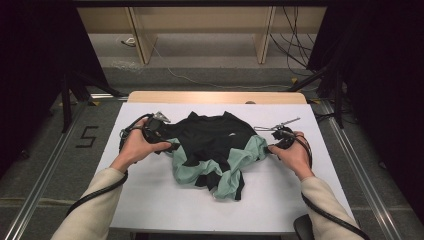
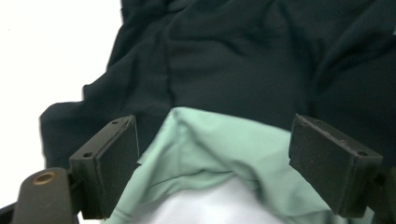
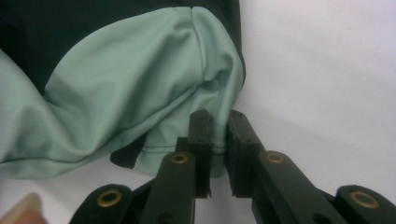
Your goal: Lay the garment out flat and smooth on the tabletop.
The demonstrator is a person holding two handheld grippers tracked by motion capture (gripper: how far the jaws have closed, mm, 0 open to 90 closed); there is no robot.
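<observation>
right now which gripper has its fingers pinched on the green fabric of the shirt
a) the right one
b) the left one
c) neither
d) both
a: in the right gripper view the right gripper has its fingers pressed on the mint green edge of the shirt, while the left gripper stands wide open around the cloth.

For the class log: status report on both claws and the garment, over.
Left claw open, mint fabric lying loose between its jaws. Right claw shut on the mint hem of the black-and-mint garment. Garment crumpled mid-table. Nothing in the way.
</observation>
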